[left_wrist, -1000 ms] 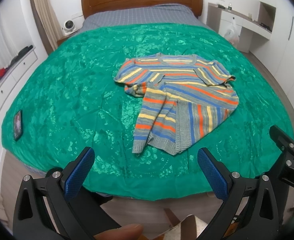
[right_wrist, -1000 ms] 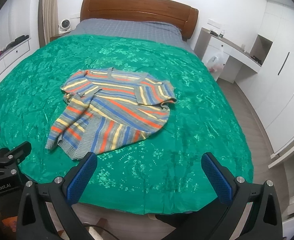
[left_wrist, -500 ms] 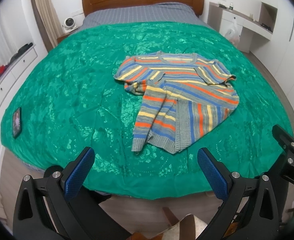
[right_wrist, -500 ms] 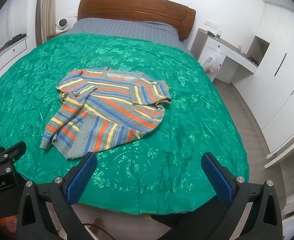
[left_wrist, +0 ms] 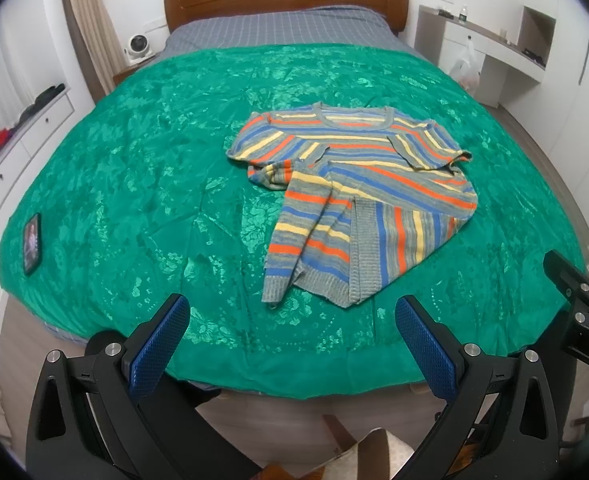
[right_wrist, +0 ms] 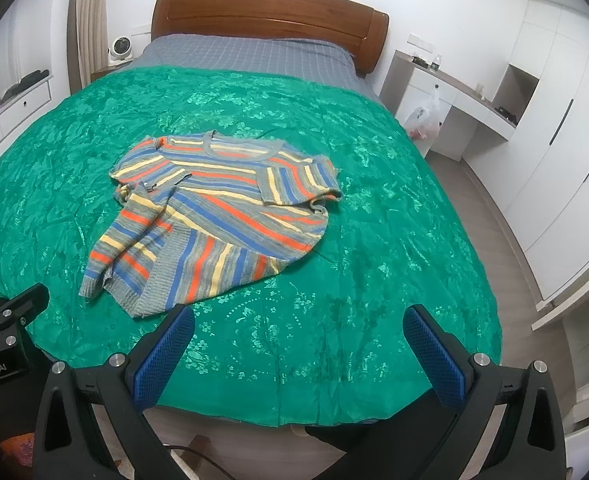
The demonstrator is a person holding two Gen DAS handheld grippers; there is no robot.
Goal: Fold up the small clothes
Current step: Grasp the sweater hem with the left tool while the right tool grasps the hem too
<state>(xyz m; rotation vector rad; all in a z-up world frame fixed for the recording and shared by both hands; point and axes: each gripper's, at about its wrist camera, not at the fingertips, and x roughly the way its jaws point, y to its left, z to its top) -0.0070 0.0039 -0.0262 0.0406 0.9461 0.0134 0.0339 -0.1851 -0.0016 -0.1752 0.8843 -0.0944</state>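
Looks like barely started: the striped sweater [left_wrist: 354, 196] is lying rumpled with one sleeve flopped across, roughly mid green bedspread [left_wrist: 134, 184], and the left gripper [left_wrist: 290, 344] and right gripper [right_wrist: 298, 354] both hang wide open, empty, short of it.

Even bright indoor light, sharp centre, fisheye-bent edges, dark vignetted corners

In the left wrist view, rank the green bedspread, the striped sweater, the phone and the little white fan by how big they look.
1. green bedspread
2. striped sweater
3. and 4. phone and white fan: they look alike, and the fan is farther away, so unranked.
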